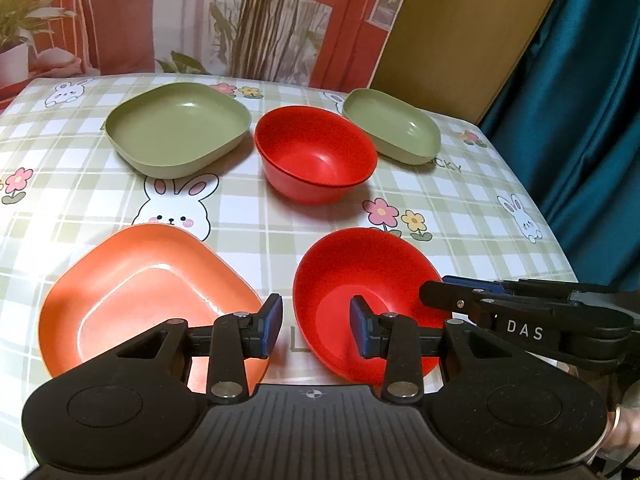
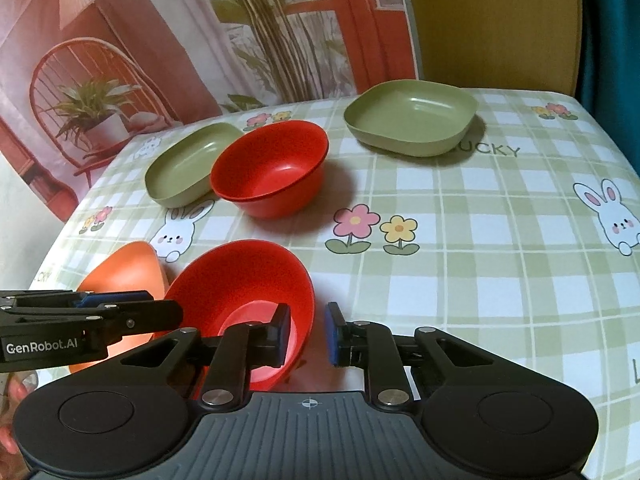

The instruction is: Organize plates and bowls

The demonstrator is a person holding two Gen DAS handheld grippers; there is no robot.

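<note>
On the checked tablecloth stand a near red bowl (image 1: 360,296), a far red bowl (image 1: 316,152) that looks like two stacked, an orange square plate (image 1: 136,292), a large green square plate (image 1: 176,128) and a second green plate (image 1: 392,126). My left gripper (image 1: 316,330) is open, straddling the near bowl's left rim. My right gripper (image 2: 308,332) is open, its left finger inside the near red bowl (image 2: 240,292), its right finger outside the right rim. The right gripper also shows in the left wrist view (image 1: 448,290).
The table's right edge (image 1: 552,232) drops off by a teal curtain (image 1: 580,100). A printed backdrop (image 2: 160,40) hangs behind the table. The left gripper crosses the lower left of the right wrist view (image 2: 116,308), over the orange plate (image 2: 124,268).
</note>
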